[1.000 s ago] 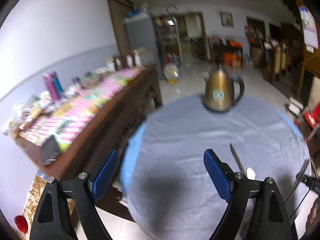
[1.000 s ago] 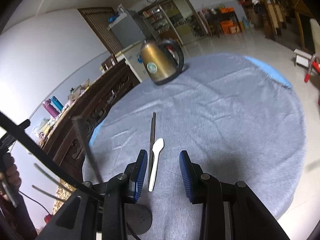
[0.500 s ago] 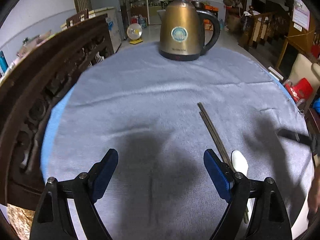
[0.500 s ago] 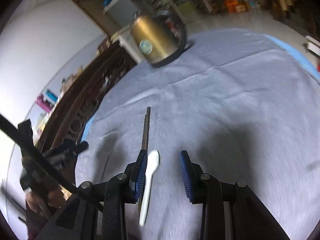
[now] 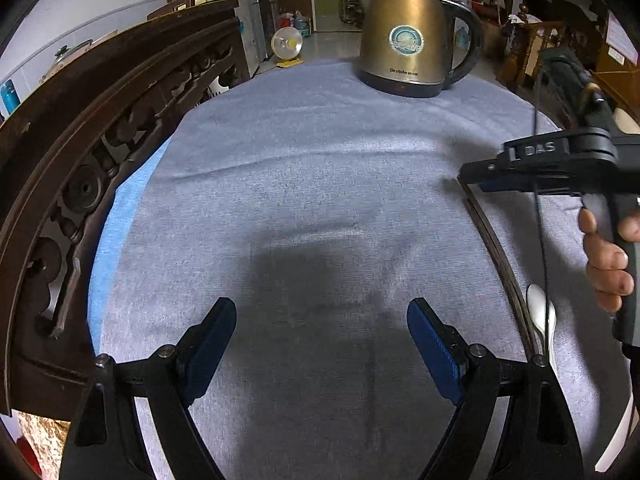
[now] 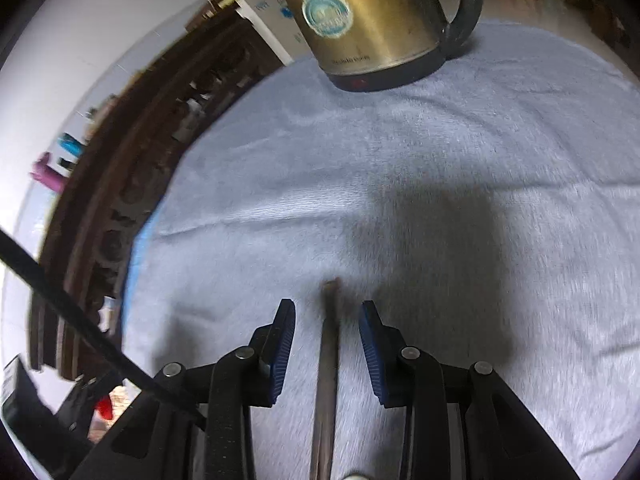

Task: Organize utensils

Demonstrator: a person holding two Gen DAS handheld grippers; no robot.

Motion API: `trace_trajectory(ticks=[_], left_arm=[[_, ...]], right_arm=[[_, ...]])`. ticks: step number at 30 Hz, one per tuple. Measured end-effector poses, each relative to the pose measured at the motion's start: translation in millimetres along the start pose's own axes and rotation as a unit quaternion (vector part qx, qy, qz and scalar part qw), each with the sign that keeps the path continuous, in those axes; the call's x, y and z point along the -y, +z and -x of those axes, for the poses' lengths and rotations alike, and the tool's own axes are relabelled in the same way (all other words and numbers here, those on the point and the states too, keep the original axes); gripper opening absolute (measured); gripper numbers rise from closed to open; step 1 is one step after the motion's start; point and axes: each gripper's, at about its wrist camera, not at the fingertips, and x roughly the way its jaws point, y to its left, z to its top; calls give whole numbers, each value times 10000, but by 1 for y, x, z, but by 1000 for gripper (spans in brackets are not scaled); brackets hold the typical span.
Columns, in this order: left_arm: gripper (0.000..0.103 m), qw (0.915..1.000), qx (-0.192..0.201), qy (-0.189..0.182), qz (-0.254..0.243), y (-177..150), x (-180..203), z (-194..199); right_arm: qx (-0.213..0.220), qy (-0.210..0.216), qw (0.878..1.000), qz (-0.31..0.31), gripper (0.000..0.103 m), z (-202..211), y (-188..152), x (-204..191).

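Likely stiff, thin and light, the chopsticks (image 6: 328, 344) are straddled, untouched, near their far end by the right gripper (image 6: 327, 340), its fingers apart.

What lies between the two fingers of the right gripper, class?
In the right wrist view, the chopsticks lie on the cloth between the right gripper fingers, which stand clear of them on both sides.

Soft, matt grey-blue cloth (image 5: 320, 184) with a fine nap covers the bench. Glossy brass-coloured metal kettle (image 5: 404, 36). Dark wooden chopsticks (image 6: 326, 364). Smooth white spoon (image 5: 541, 312). Carved, polished dark wood chair (image 5: 100, 152).
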Motion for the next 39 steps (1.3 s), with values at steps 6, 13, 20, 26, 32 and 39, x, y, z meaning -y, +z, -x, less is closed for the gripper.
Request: trace_trajectory(ticks=[6,13,20,26,32,39], left_arm=[[88,10000,-31,-59,-4,7,3,-8],[88,9993,-35,-370,-29,26,24,-19],[88,9961,-262,-815,-197,56,76,-52],[52,9907,-729,-1127,-214,74,100,-87],[42,9874,-889,-1167,-587,87,115,-96],[6,9846,-1093,-1303,-414,96,106,-100]], right_arm=[[-214,-555,9979,239,7,-23,4,-14],[279,-417,9987,19,7,-2,2,-2],[610,-173,9978,-212,7,37,-14,30],[869,171,9954,-370,8,62,-26,51],[996,247,9938,-432,8,81,-35,60],[1176,296,9917,-418,7,105,-44,59]])
